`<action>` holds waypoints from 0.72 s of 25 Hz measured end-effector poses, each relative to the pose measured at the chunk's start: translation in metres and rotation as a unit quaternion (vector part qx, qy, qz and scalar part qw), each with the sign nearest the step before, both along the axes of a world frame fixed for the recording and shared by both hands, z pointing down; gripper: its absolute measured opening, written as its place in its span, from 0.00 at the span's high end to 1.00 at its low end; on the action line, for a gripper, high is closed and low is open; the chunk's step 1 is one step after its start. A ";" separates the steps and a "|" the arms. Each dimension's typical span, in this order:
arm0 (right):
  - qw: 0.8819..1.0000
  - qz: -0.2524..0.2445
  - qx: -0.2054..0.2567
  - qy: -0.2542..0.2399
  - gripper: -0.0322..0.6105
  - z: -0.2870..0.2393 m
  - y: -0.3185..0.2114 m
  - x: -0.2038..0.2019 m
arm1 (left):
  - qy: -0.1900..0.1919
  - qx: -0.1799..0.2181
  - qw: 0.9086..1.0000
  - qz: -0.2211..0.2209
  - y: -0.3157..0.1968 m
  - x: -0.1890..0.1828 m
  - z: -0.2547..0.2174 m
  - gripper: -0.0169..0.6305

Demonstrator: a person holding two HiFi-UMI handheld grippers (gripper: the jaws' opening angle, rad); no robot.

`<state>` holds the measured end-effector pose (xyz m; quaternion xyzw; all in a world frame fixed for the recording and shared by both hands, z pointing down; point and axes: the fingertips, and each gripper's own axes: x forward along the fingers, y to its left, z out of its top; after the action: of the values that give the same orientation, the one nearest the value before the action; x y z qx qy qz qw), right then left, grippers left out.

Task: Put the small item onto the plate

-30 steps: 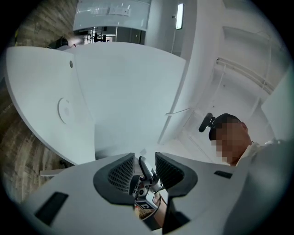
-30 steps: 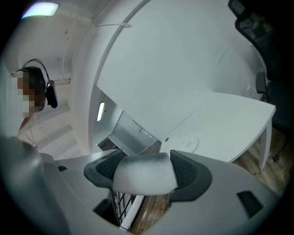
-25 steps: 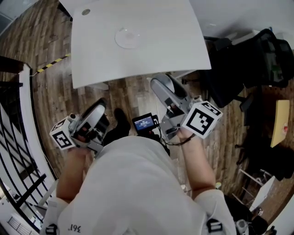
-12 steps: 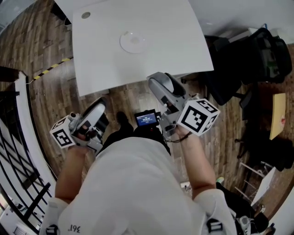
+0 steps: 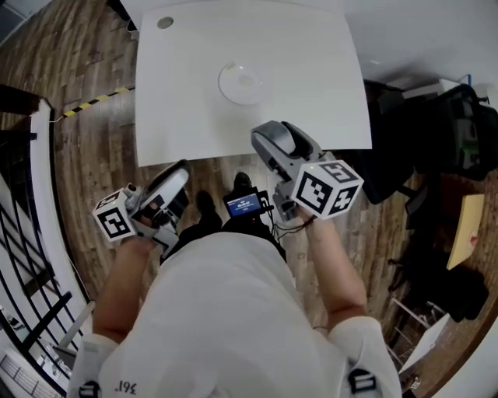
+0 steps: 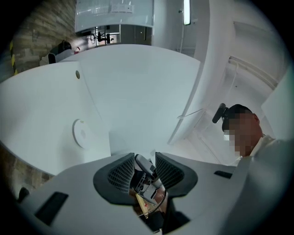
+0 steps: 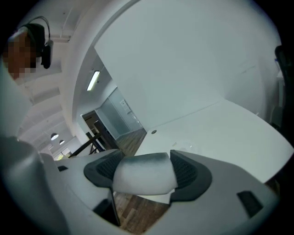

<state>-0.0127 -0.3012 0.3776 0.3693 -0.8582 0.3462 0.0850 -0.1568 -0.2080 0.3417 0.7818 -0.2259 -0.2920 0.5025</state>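
The right gripper (image 7: 144, 166) is clamping the small item (image 7: 143, 178) between its two dark ribbed jaws; the item is looking like a soft white roll, rounded at its sides and shaded grey along its upper edge, and it is filling the whole gap; in the head view this gripper (image 5: 266, 141) is hanging just off the near edge of the table (image 5: 311, 93), over the wooden floor (image 5: 93, 148), so the item is sitting in the air, well apart from the plate (image 5: 243, 82). The left gripper (image 6: 139, 161) is keeping its jaws only a narrow way apart, gripping nothing; the right gripper is showing far off through the gap; in the head view it (image 5: 177, 177) is hovering short of the table's near left corner. A lit screen (image 5: 243, 204) is sitting between the two grippers; black bags (image 5: 451, 116) are lying past the table's right edge. The plate, round and pale, is lying about mid-table, bare tabletop stretching between it and the near edge; a round hole (image 5: 164, 22) is showing by the far left corner.
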 end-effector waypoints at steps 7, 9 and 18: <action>0.993 -0.061 0.031 0.098 0.43 0.039 -0.048 -0.007 | -0.013 -0.021 1.000 -0.007 -0.037 0.020 0.023 0.78; 0.987 -0.081 0.046 0.131 0.43 0.049 -0.056 -0.013 | -0.013 -0.026 1.000 -0.006 -0.042 0.023 0.028 0.78; 0.957 -0.151 0.085 0.230 0.43 0.093 -0.107 -0.034 | -0.040 -0.069 0.997 -0.003 -0.077 0.032 0.077 0.78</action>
<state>-0.0468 -0.4079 0.4710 0.3107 -0.8875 0.1605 0.3001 -0.1252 -0.2852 0.4189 0.7557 -0.2677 -0.2462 0.5446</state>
